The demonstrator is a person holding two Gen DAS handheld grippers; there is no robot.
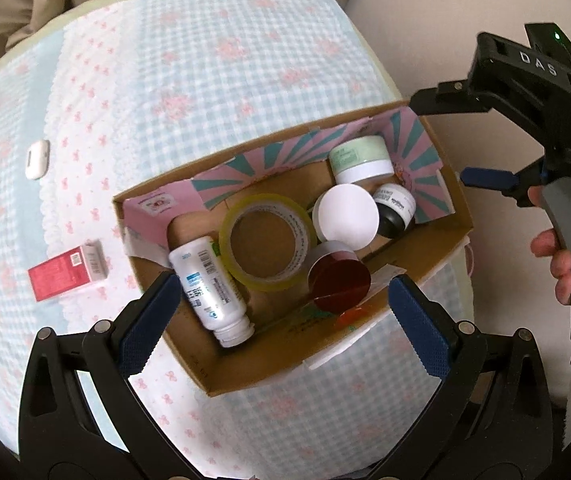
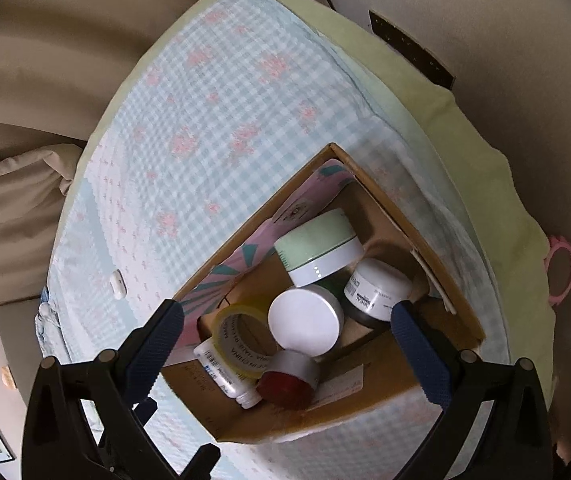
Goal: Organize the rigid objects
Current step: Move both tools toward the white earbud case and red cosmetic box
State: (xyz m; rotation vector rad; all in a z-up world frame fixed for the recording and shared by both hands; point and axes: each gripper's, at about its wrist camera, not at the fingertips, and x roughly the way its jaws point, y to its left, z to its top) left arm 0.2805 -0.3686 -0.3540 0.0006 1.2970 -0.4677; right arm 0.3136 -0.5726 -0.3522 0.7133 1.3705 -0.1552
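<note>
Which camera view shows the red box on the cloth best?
The left wrist view: the red box lies fully visible on the checked cloth, left of the cardboard box. The right wrist view does not show it at all.

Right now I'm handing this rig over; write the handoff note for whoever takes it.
Left tool: open, empty, above the cardboard box.
Right tool: open, empty, over the same box.
Boxed: white plastic bottle, yellow tape roll, red-lidded jar, white-lidded tin, green-lidded jar, dark jar.
Left on the checked cloth: red carton, small white case.
</note>
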